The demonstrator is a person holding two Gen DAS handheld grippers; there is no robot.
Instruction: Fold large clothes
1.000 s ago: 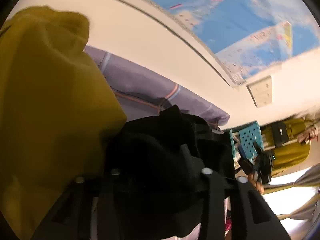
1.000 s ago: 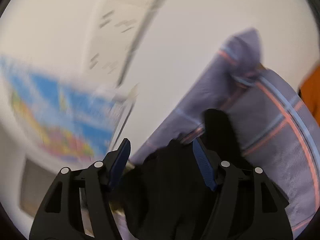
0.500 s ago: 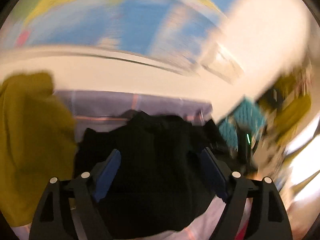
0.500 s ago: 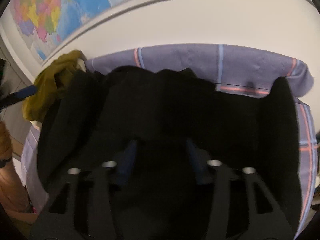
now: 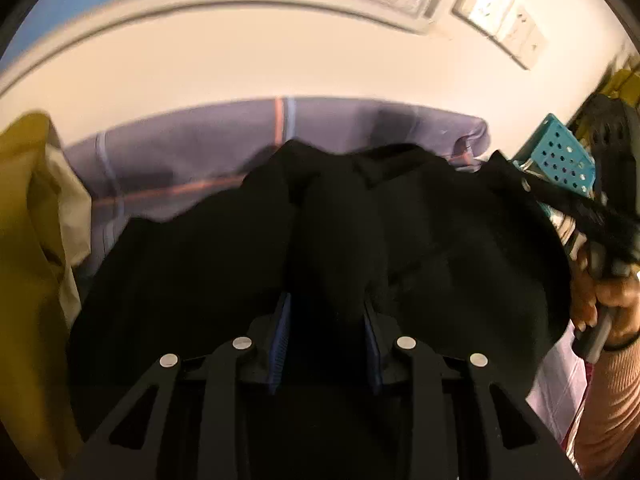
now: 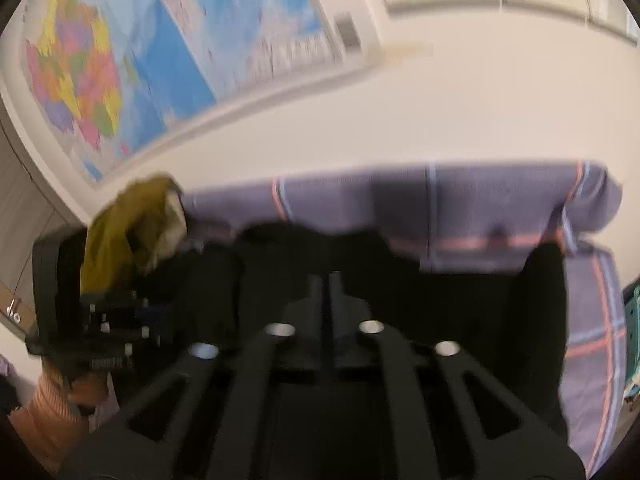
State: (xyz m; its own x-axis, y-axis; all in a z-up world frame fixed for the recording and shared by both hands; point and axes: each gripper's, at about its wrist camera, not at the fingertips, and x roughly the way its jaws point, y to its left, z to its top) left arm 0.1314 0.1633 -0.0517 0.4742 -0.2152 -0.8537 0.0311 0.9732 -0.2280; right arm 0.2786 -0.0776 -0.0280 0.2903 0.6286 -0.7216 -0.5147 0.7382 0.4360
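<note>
The black garment (image 5: 420, 240) lies bunched on the purple checked sheet (image 5: 192, 152), yellow cloth (image 5: 28, 280) at nine o'clock; the left gripper (image 5: 325, 332) is closing on a ridge of it, probably to lift an edge, while the right gripper (image 6: 329, 280) is opening, fingers nearly together, a grip unclear.

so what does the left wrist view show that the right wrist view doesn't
Only the left wrist view: a turquoise perforated plastic basket, white wall sockets, and the left gripper closing on a bunched fold of fabric. Only the right wrist view: the multicoloured part of the wall map, and the right gripper, its jaws nearly together. Both: the crumpled black garment, the mustard yellow cloth and the purple plaid bed sheet.
</note>
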